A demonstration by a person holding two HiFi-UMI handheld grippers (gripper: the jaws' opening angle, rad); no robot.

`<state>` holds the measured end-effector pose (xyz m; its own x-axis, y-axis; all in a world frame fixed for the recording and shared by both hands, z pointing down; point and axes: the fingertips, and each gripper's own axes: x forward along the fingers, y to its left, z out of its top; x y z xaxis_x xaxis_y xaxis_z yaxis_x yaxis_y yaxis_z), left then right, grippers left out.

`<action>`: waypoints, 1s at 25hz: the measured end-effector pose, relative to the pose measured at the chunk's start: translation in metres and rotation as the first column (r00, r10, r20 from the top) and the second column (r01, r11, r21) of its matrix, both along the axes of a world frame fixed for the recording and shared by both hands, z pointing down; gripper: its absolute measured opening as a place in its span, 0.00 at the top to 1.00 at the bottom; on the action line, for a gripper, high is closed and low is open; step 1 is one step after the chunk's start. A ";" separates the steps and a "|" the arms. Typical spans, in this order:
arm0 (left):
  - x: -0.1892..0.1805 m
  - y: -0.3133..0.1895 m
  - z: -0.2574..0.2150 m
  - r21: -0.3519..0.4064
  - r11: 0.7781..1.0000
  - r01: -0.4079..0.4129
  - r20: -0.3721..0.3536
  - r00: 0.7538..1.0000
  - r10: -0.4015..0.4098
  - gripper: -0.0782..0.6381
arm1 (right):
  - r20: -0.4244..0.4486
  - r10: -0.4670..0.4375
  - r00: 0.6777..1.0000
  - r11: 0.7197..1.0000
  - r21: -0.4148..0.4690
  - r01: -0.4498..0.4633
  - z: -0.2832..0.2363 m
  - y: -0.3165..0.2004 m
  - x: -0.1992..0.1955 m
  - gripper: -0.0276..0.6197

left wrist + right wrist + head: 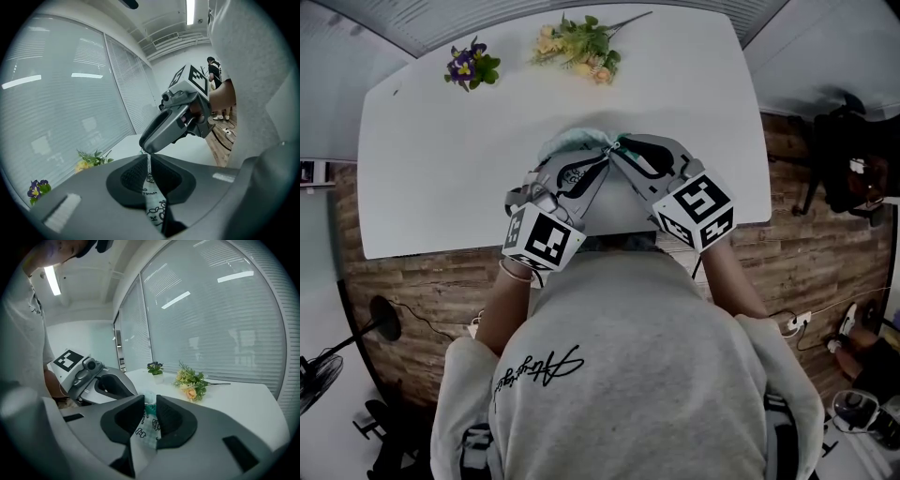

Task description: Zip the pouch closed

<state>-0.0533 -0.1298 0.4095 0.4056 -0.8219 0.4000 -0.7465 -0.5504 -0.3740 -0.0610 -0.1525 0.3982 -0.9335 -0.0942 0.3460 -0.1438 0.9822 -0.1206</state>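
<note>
A pale, printed pouch [572, 143] with teal trim hangs just above the white table [441, 169], near its front edge. My left gripper [605, 156] comes in from the lower left and my right gripper [618, 148] from the lower right; their tips meet at the pouch's right end. In the left gripper view the left gripper [149, 174] is shut on a thin edge of the pouch [152, 193], with the right gripper [174, 125] just beyond. In the right gripper view the right gripper [149, 420] is pinched on bunched pouch fabric [150, 428]. The zipper pull is hidden.
A small purple flower pot [471, 66] and a yellow bouquet [579, 45] lie at the table's far edge. The person's grey sweatshirt [628, 366] fills the near side. A wood floor with cables and a fan lies around the table.
</note>
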 end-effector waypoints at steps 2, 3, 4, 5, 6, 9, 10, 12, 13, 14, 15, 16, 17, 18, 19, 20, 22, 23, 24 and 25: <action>-0.002 0.000 0.000 -0.002 1.000 0.002 0.003 1.000 -0.002 0.86 | -0.013 -0.005 1.000 1.000 0.029 0.005 0.000 0.001 -0.002 0.84; -0.003 0.000 0.001 -0.002 1.000 0.002 0.003 1.000 -0.002 0.86 | -0.016 -0.006 1.000 0.999 0.036 0.007 0.000 0.001 -0.003 0.84; -0.004 -0.001 0.001 0.000 1.000 0.001 0.001 1.000 -0.001 0.86 | -0.018 -0.007 1.000 0.999 0.041 0.008 0.000 0.001 -0.004 0.84; -0.005 -0.001 0.000 0.001 1.000 0.000 -0.003 1.000 0.000 0.86 | -0.019 -0.007 1.000 0.999 0.049 0.008 -0.001 0.001 -0.005 0.84; -0.005 -0.002 0.000 0.003 1.000 0.000 -0.010 1.000 0.000 0.86 | -0.021 -0.006 1.000 0.998 0.067 0.007 -0.002 0.001 -0.005 0.84; -0.004 -0.004 -0.001 0.003 1.000 0.000 -0.022 1.000 0.000 0.86 | -0.036 0.001 0.999 0.987 0.164 0.005 -0.005 0.001 -0.005 0.86; -0.004 -0.005 -0.002 0.001 1.000 -0.002 -0.021 1.000 0.002 0.86 | -0.039 0.006 0.999 0.983 0.186 0.002 -0.006 0.001 -0.006 0.86; -0.004 -0.006 -0.002 0.000 1.000 -0.006 -0.024 1.000 0.006 0.86 | -0.035 0.017 0.999 0.980 0.200 -0.010 -0.007 0.000 -0.006 0.87; -0.005 -0.006 -0.002 0.000 1.000 -0.008 -0.029 1.000 0.008 0.86 | -0.031 0.022 0.999 0.980 0.200 -0.015 -0.007 -0.001 -0.006 0.87; -0.006 -0.007 -0.001 0.000 1.000 -0.010 -0.034 0.999 0.010 0.86 | -0.028 0.025 0.999 0.980 0.198 -0.019 -0.007 -0.002 -0.007 0.88; -0.007 -0.007 -0.001 0.000 1.000 -0.011 -0.036 0.999 0.011 0.86 | -0.026 0.027 0.999 0.980 0.196 -0.022 -0.007 -0.002 -0.008 0.88; -0.008 -0.007 -0.001 0.001 1.000 -0.013 -0.034 0.999 0.013 0.86 | -0.022 0.030 0.999 0.981 0.193 -0.025 -0.007 -0.003 -0.009 0.88; -0.008 -0.008 -0.001 0.002 1.000 -0.015 -0.031 0.999 0.015 0.86 | -0.018 0.033 0.999 0.981 0.190 -0.029 -0.007 -0.003 -0.009 0.88; -0.009 -0.009 -0.001 0.003 1.000 -0.017 -0.029 0.999 0.017 0.86 | -0.012 0.037 0.999 0.981 0.189 -0.034 -0.008 -0.004 -0.010 0.89; -0.009 -0.009 -0.001 0.003 1.000 -0.020 -0.026 0.999 0.020 0.86 | -0.008 0.041 0.999 0.981 0.191 -0.039 -0.009 -0.005 -0.011 0.90; -0.009 -0.010 0.000 0.003 1.000 -0.022 -0.023 0.999 0.022 0.86 | -0.005 0.046 0.999 0.980 0.194 -0.044 -0.009 -0.005 -0.011 0.90; -0.011 -0.011 0.001 -0.001 1.000 -0.028 -0.020 0.999 0.028 0.86 | -0.001 0.054 0.999 0.979 0.198 -0.053 -0.008 -0.006 -0.012 0.90; -0.012 -0.012 0.002 -0.003 1.000 -0.031 -0.022 0.999 0.031 0.86 | 0.001 0.058 0.998 0.979 0.197 -0.057 -0.008 -0.007 -0.013 0.90; -0.013 -0.013 0.002 -0.003 0.999 -0.033 -0.024 0.999 0.033 0.86 | 0.005 0.062 0.998 0.979 0.195 -0.061 -0.008 -0.008 -0.014 0.91; -0.014 -0.014 0.002 -0.002 0.999 -0.035 -0.025 0.999 0.035 0.86 | 0.009 0.065 0.998 0.979 0.192 -0.065 -0.008 -0.009 -0.015 0.91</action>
<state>-0.0672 -0.1434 0.4116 0.4437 -0.8061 0.3915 -0.7360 -0.5770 -0.3540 -0.0760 -0.1612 0.3904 -0.9241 -0.2192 0.3130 -0.2080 0.9757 0.0693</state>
